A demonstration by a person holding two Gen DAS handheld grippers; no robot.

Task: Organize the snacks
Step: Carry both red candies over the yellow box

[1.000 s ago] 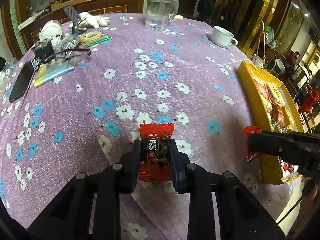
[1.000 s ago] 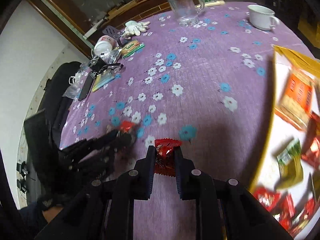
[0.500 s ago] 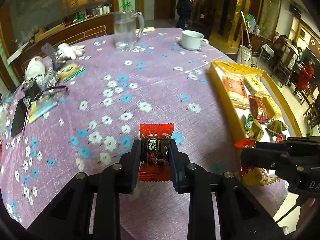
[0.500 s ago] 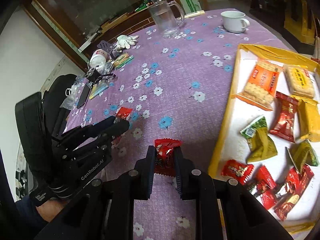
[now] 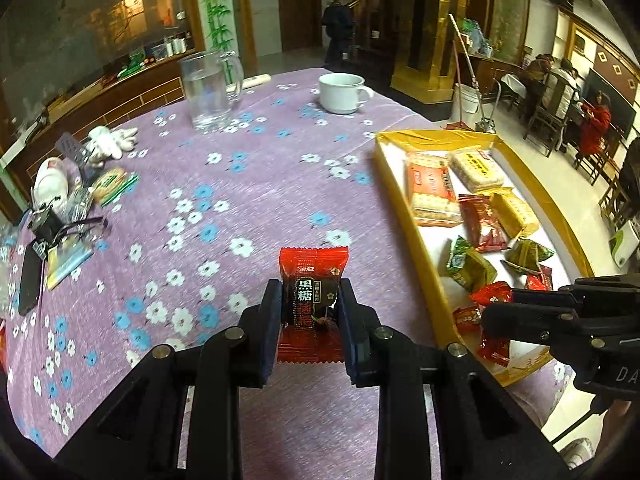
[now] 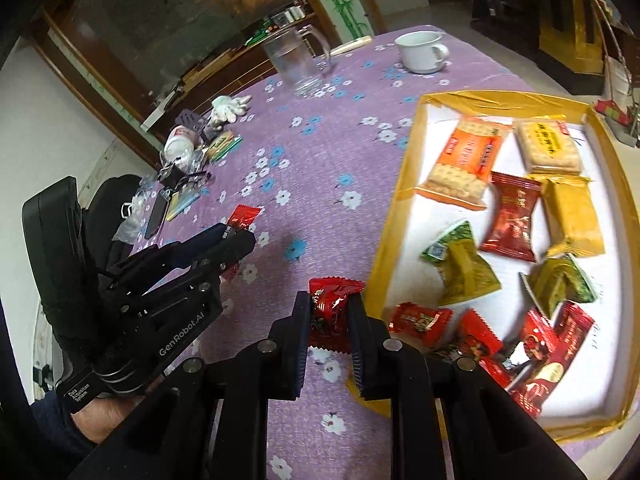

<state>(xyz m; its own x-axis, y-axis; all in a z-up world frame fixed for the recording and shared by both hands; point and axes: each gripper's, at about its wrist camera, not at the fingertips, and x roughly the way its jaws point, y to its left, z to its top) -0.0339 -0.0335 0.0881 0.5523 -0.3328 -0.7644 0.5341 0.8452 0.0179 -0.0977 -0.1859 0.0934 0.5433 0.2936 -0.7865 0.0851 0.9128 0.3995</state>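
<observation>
Both claws have swung toward the yellow tray [image 6: 404, 184], now right of my left gripper [image 5: 310, 312], clamped on a red candy [image 5: 313, 300]. Right gripper [image 6: 329, 320] pinches another red sweet [image 6: 332, 310] beside the rim (carry step). Next: over the tray, release.

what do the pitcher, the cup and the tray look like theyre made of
Pitcher: clear glass or hard plastic; you see through it and it glints.
Cup: white glazed ceramic, probably; opaque, smooth, thick rim.
Tray: looks like a cardboard box lid, white inside, its rim wrapped in shiny yellow tape that wrinkles at the corners.
</observation>
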